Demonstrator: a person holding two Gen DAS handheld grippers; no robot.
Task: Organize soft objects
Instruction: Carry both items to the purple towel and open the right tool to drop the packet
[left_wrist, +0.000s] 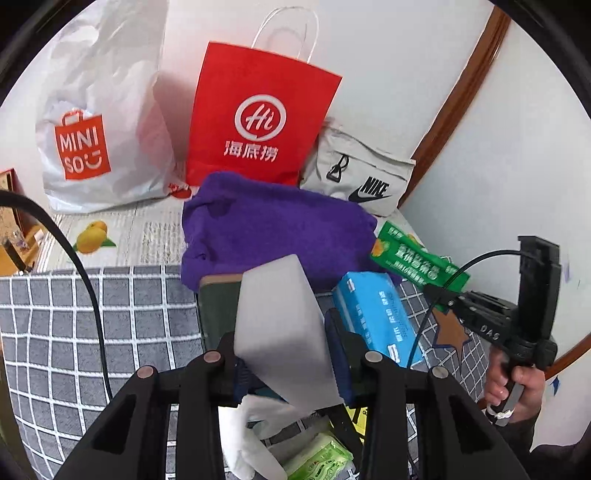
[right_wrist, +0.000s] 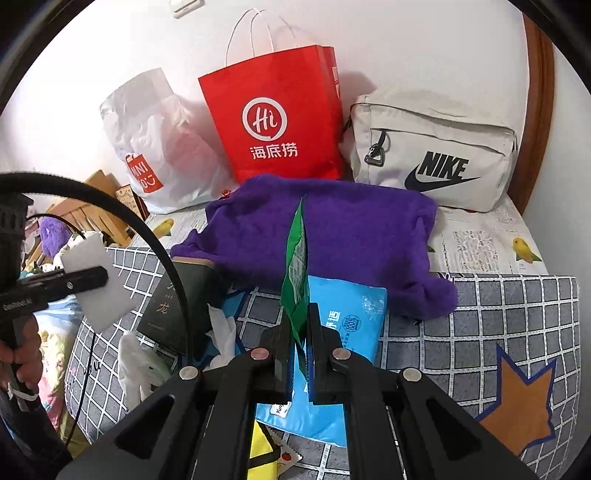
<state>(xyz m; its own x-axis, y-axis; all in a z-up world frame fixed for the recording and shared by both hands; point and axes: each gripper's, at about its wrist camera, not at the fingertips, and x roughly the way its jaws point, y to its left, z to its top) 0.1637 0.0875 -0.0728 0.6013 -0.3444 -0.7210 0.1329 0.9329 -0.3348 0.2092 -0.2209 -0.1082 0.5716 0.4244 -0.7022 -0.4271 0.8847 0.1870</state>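
Gripping a white foam block (left_wrist: 280, 332), the left hand-held gripper (left_wrist: 284, 354) is hovering while the right hand-held gripper (right_wrist: 299, 332) is pinching a green packet (right_wrist: 295, 280) above the bed (right_wrist: 498, 314).

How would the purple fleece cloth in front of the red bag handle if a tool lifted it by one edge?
The purple fleece cloth lies slumped and rumpled, so it would probably drape and sag. Its fuzzy surface probably grips well. It looks light for its bulk.

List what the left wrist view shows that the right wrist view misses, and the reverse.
Left wrist only: the green pack's printed face, and the right gripper from outside. Right wrist only: a purple plush toy at the left edge, and the left gripper clamping the white sponge. Both: red bag, Miniso bag, Nike pouch, purple towel, blue tissue pack.
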